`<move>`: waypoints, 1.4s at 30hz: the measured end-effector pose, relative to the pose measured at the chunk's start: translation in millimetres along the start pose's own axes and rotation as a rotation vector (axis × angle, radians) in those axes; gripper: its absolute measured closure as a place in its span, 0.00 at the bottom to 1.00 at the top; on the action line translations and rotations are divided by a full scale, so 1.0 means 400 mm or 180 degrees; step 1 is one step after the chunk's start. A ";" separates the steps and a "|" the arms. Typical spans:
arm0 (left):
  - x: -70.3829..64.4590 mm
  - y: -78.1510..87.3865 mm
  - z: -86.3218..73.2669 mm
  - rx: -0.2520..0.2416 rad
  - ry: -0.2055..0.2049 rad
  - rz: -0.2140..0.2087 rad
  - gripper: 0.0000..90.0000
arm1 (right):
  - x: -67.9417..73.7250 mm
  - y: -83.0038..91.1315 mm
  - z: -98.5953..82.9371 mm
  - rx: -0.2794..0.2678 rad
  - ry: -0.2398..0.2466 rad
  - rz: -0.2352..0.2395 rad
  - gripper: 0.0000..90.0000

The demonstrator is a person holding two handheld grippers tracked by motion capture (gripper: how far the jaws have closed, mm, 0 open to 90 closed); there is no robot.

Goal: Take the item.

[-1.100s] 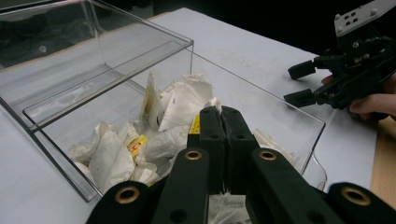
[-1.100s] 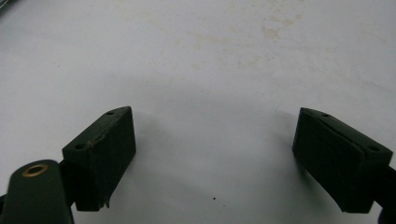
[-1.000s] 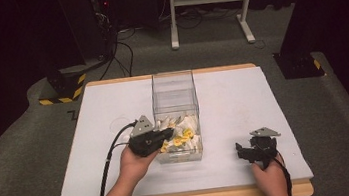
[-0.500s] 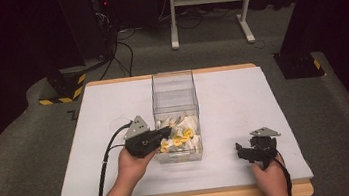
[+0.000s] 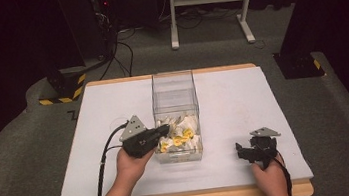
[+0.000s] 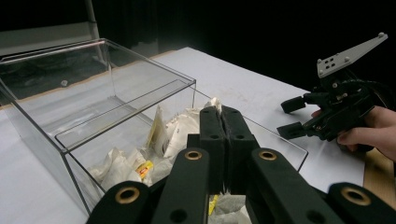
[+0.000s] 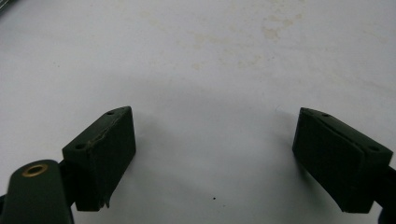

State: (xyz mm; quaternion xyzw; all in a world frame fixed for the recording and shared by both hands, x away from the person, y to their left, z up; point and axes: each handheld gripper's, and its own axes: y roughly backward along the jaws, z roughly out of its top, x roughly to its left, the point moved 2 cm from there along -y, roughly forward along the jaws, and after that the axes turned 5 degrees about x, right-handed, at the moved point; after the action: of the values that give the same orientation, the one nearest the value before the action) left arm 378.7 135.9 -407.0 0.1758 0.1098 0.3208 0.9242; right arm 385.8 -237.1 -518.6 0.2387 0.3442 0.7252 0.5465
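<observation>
We count one clear box (image 5: 175, 109) at frame centre, with a heap of packets (image 5: 180, 136) — too tangled to count — in its near end. The left gripper (image 6: 223, 122) hangs above that heap, jaws clenched; whether they pinch a packet we cannot tell. The right gripper (image 5: 243, 150) rests lower right on the white surface (image 5: 242, 94), jaws released — likely idle.

left gripper (image 6: 221, 122) | fingers pressed together | over clear box (image 6: 126, 100) | packets (image 6: 177, 133) inside

Clear plastic box (image 5: 174, 98) — upright on white table, white and yellow packets (image 5: 180, 138) heaped at its near end
</observation>
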 end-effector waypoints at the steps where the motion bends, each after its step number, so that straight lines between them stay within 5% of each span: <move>1: 0.000 0.001 0.001 -0.0009 0.0010 -0.0001 0.98 | 0.000 0.000 0.000 0.0000 0.0000 0.0000 0.15; 13: 0.006 0.023 0.014 -0.0143 0.0050 0.0012 0.98 | 0.000 0.000 0.000 0.0003 0.0001 0.0002 0.15; 42: 0.043 0.060 0.010 -0.0171 0.0095 0.0143 0.98 | 0.000 0.000 0.000 0.0003 0.0005 0.0001 0.15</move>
State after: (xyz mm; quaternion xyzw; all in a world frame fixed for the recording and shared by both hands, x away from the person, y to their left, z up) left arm 380.0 163.4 -395.2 0.1485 0.1110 0.3469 0.9194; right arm 385.7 -237.0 -518.5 0.2384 0.3449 0.7253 0.5460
